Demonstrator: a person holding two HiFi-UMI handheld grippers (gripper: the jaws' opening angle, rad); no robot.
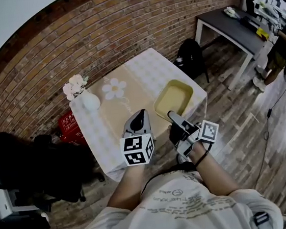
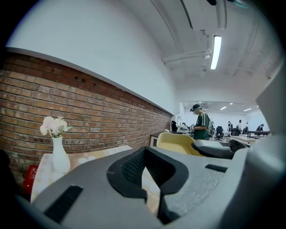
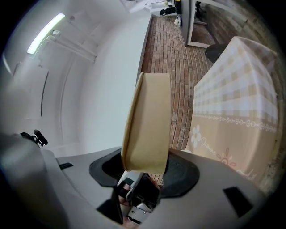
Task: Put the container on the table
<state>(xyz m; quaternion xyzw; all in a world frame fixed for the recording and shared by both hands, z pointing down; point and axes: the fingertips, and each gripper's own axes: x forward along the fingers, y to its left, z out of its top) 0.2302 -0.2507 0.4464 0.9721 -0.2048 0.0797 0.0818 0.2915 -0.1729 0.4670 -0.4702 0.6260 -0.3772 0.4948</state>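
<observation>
Container point(image 1: 173, 98), yellow and shallow, shows in the head view over the bench's point(image 1: 143, 70) near right corner, its near wall pinched by the right claw point(image 1: 173, 116). The left claw point(image 1: 139, 118) points alongside. Left gripper view: those jaws meet, nothing between them. Right gripper view: pads clamp the container's wall. Best to level it, bring it well in from the edge, and lower it flat before letting go.

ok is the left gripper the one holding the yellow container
No, the right gripper has its jaws clamped on the yellow container.
</observation>
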